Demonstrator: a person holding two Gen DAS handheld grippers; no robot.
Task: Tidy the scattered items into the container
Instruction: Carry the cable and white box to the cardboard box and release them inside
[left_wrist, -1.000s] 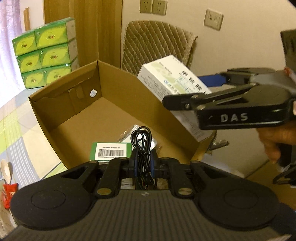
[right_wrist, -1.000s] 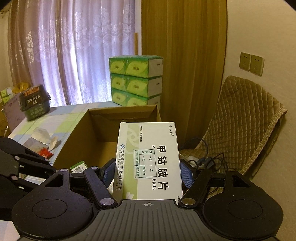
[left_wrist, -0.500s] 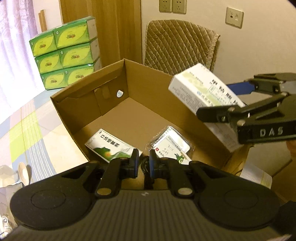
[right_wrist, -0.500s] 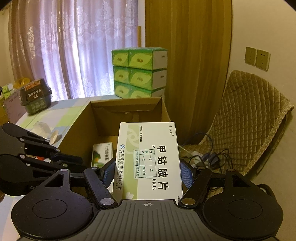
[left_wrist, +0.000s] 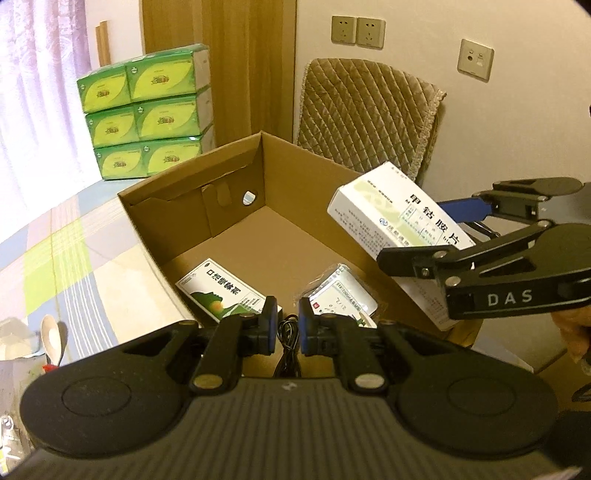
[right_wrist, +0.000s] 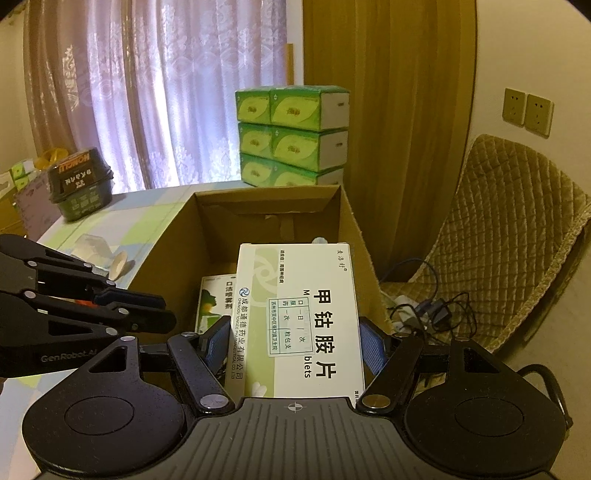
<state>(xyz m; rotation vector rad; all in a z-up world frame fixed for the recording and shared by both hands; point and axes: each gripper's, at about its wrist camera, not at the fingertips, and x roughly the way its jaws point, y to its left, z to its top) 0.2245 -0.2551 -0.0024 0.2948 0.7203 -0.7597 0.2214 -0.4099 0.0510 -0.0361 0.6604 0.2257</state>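
Right under my left lens, the left claw (left_wrist: 287, 314) has come up over the near rim of the cardboard carton (left_wrist: 236, 192). The black cable (left_wrist: 287, 332), which stood looped above the pads a second ago, now shows only as a low strand in the narrow gap. I cannot tell whether the pads pinch it or it already hangs free (the gap looks no wider than before). Either way, I judge that drop nearly done.

Over on my right, the right claw (right_wrist: 295, 336) is clamped on the white medicine box (right_wrist: 317, 288) and has carried it forward. It is tilted in the air above the carton's right wall, not yet inside. Next call: lower it and let go.

Count, working outward. One cable, one white box in hand. Two items lie on the carton floor, a green-and-white box (left_wrist: 221, 291) and a bagged sachet (left_wrist: 343, 295). One spoon (left_wrist: 51, 332) lies on the counter (left_wrist: 74, 251). Beyond, six green tissue packs (left_wrist: 147, 114) are stacked two by three, and one quilted chair (left_wrist: 369, 110) stands at the wall.
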